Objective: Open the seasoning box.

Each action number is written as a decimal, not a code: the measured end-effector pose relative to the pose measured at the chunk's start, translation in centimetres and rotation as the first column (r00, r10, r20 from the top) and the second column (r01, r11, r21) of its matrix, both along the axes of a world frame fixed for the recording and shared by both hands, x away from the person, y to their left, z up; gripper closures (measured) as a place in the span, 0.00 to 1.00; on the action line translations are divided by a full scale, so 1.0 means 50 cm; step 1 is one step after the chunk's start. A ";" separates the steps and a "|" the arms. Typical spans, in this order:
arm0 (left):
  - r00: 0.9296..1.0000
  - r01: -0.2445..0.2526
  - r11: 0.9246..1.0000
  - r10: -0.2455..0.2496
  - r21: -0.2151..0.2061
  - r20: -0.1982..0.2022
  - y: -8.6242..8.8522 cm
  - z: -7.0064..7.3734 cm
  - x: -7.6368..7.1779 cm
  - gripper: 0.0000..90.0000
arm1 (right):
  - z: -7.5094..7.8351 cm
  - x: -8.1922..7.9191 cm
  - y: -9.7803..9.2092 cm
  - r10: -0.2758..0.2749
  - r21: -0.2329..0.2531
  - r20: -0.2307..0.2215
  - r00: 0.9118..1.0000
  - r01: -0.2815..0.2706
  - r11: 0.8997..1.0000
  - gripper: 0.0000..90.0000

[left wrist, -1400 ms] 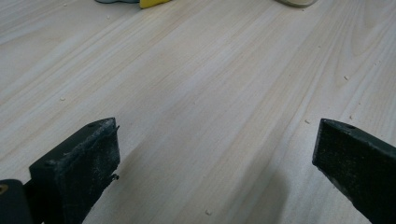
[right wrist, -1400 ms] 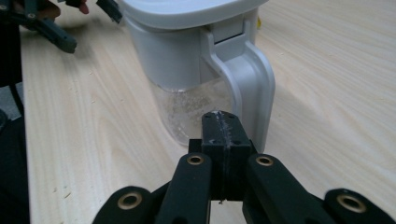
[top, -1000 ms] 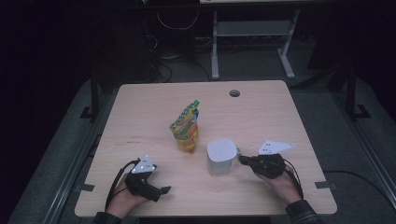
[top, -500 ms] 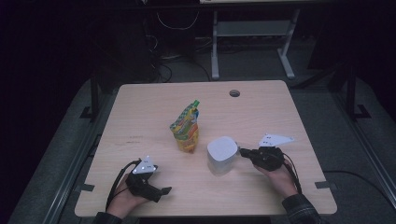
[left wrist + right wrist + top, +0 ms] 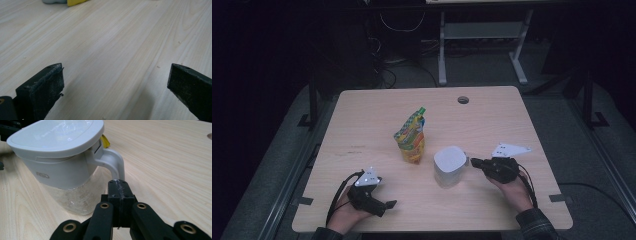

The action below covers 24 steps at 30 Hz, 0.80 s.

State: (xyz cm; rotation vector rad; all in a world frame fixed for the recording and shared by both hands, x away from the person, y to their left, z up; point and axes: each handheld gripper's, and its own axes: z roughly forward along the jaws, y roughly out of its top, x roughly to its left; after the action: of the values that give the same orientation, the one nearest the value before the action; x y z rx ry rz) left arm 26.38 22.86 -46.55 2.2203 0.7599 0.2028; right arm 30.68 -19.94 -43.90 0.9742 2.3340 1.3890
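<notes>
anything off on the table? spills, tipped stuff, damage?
Nothing stands out. The lidded jug stands upright on the table with no spill visible, and the snack pouch is upright beside it. The right claw is shut just short of the jug's handle.

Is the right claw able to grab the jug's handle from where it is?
Probably not yet: the right claw sits at the jug's handle with nothing between, but its jaws are shut and would need to open first.

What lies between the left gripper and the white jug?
Bare tabletop only, in the high view: the left gripper, jaws open, rests apart from the white jug; the snack pouch stands behind that stretch.
</notes>
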 end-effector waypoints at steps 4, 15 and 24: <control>1.000 0.012 1.000 -0.012 -0.008 0.012 -0.013 0.009 -0.002 0.00 | 0.004 -0.002 -0.007 -0.012 0.003 0.023 1.000 0.012 1.000 1.00; 0.998 0.056 0.997 -0.055 -0.054 0.020 -0.059 0.032 0.014 0.00 | 0.010 -0.009 -0.021 -0.036 -0.005 0.051 0.998 0.036 0.999 1.00; 0.995 0.095 0.993 -0.092 -0.075 0.040 -0.089 0.041 0.020 0.00 | 0.002 -0.008 -0.020 -0.031 -0.008 0.037 0.999 0.031 0.999 1.00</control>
State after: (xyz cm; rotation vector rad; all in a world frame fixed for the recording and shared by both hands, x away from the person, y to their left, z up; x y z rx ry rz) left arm 27.37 18.42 -44.49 2.1679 0.6319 0.1640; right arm 30.29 -20.96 -43.81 0.9700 2.2862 1.3725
